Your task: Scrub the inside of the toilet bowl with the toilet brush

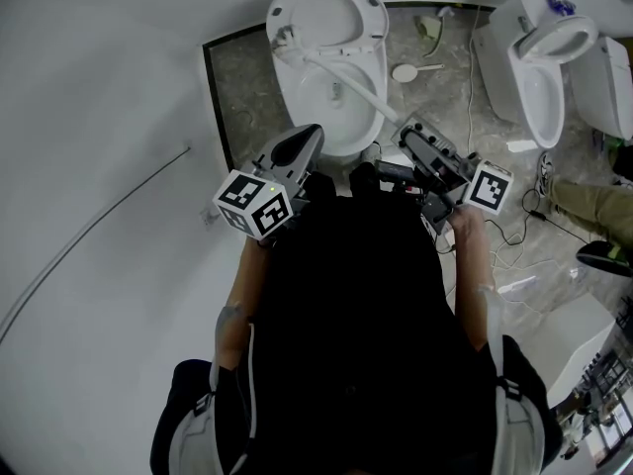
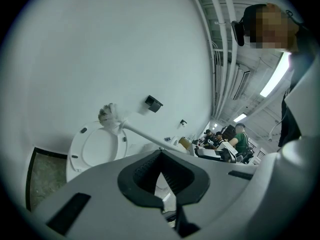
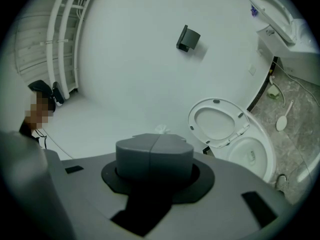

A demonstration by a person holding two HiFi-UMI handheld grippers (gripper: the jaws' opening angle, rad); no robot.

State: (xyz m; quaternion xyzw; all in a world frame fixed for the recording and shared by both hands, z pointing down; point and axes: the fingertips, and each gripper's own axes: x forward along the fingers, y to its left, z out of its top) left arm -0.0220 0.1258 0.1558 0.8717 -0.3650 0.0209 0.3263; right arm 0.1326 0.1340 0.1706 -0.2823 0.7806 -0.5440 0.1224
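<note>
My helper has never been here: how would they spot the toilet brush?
Find the toilet with its seat raised, against the wall straight ahead. The toilet brush is the long white stick slanting over its bowl, in the right gripper. The other white tool lies on the floor tiles beside it; this one is held in the air.

two grippers with marker cubes: the left gripper and the right gripper. two white toilets: the near toilet and the far toilet. one toilet brush. one round white scrubber lying on the floor. one black wall fixture.
</note>
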